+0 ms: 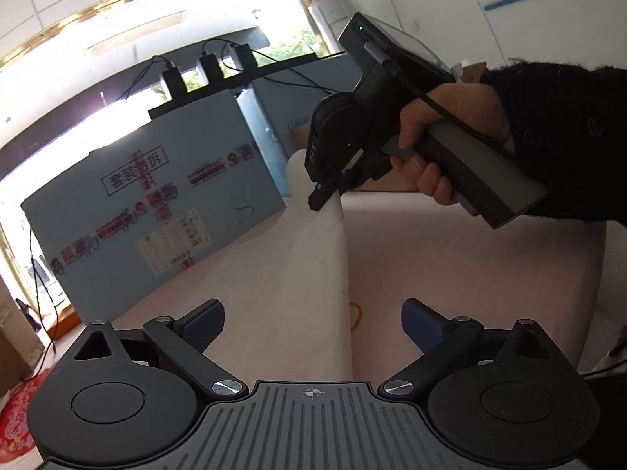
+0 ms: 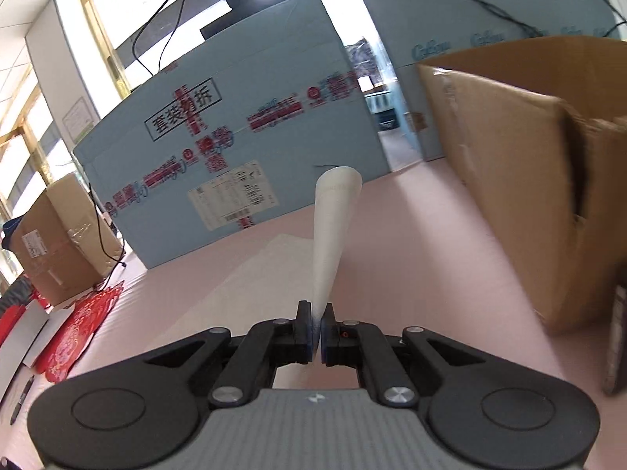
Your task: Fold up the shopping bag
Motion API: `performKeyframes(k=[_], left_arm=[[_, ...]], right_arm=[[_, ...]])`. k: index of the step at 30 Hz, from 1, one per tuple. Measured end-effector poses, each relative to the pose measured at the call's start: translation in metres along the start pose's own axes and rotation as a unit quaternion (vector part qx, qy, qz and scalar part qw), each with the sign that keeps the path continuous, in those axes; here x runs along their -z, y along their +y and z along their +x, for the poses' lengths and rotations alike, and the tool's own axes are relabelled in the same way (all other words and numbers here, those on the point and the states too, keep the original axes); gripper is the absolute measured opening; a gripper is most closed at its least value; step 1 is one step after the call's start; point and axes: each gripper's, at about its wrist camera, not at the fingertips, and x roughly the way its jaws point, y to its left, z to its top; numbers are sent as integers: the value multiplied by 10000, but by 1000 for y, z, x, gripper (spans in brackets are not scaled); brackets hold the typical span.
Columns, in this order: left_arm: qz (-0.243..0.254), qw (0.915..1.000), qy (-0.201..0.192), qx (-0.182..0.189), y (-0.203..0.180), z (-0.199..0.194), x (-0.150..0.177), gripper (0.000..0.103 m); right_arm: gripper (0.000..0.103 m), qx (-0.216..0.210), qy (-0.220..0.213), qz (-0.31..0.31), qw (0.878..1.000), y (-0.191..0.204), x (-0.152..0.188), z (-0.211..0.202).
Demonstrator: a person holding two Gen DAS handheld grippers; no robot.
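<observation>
bench (image 2: 411, 258): pink sheet over it, carrying everything. I am working close to its cluttered far side.
blue carton (image 2: 235, 149): stands at the back of the bench. A wide swing of lifted cloth could brush it.
cardboard box (image 2: 509, 164): just to the right of my right hand's path, flap open. Risk: a fold carried that way snags the flap.
shopping bag (image 1: 313, 274): white cloth, partly lying flat on the bench, one edge lifted into a ridge that runs up to my right gripper. Risk: with only one point held, the free part drags or twists, and the fold lands crooked.
right gripper (image 2: 317, 327): fingers (image 2: 303, 325) pinched closed on a thin edge of the bag, cloth rising forward between them. The bite looks shallow, so a quick pull could slip it out.
left gripper (image 1: 313, 327): fingers (image 1: 203, 325) spread wide, nothing between them, the bag's ridge just ahead. Risk: if I close late, the opposite corner stays loose.
orange cord (image 1: 354, 315): beside the bag on the bench. It might get caught under a fold.
</observation>
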Motion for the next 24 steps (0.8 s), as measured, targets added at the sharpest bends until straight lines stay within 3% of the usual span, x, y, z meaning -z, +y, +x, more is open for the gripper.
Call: performKeyframes(k=[9,16,20,24], left_arm=[[472,9965,425,-540,43,2,27,99],[1012,9875,643,-1028,70,-2,34,99],[971,9883,564,-1029,68,-13,41,99],[713,9894,486,-1168,67,-18,47,100]], right_arm=[[5,-48,-485,679,9965,-20,60,-70],[14,-878,128,273,9957,2,95,-84],[57,-647,-85,397,9971,-18,95,-99],[68,-347,-433,258,9981,-36,91,-118]])
